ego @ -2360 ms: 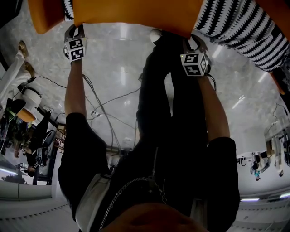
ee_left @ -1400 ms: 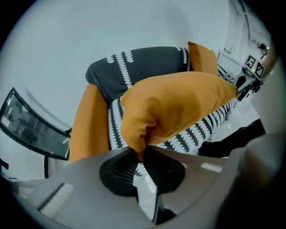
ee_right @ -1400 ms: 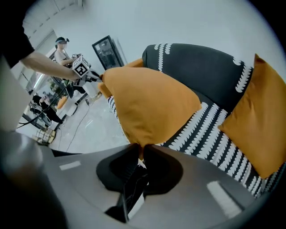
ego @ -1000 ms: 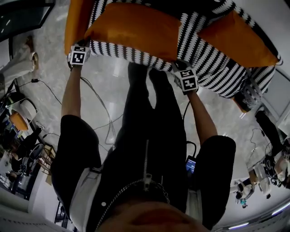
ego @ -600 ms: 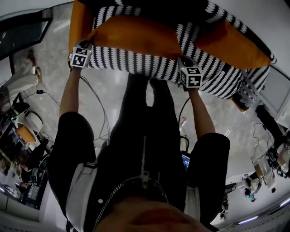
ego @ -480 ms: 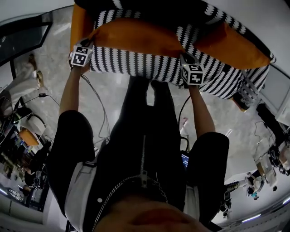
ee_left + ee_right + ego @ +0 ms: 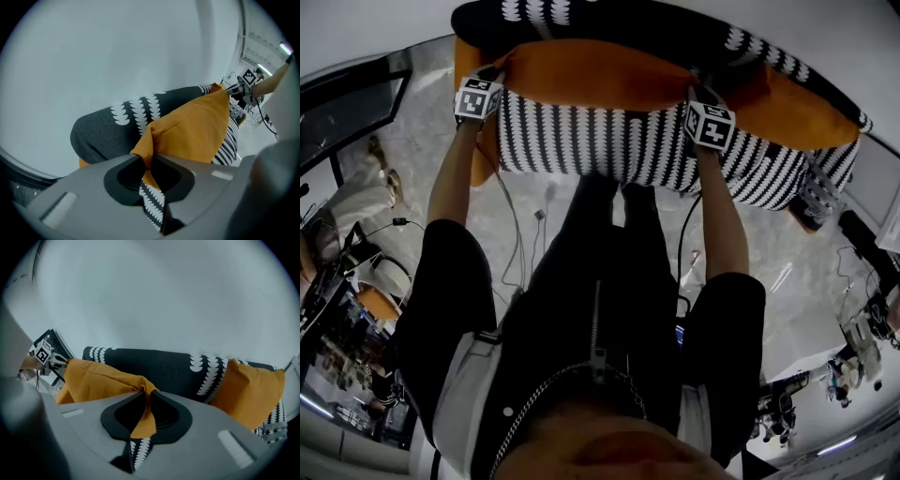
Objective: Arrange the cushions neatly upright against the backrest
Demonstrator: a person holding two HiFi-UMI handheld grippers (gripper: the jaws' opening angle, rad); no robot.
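Corners of the orange cushion (image 7: 600, 75) stayed pinched in our left gripper (image 7: 497, 73) and right gripper (image 7: 695, 91) as we brought it over the sofa seat (image 7: 609, 145), near the backrest (image 7: 619, 23), ready for propping.

Place: open indoor workspace, seemingly a lab or recording hall with a lounge corner.
Floor: polished pale stone-look floor (image 7: 422, 159), glossy with reflections.
Wiring: loose cables (image 7: 508, 239) trailing across it.
Edges: cluttered equipment stands (image 7: 862, 328), strip light (image 7: 836, 448).
Furnishing: patterned sofa (image 7: 609, 141) with orange cushion (image 7: 600, 75), against plain white wall (image 7: 375, 23).
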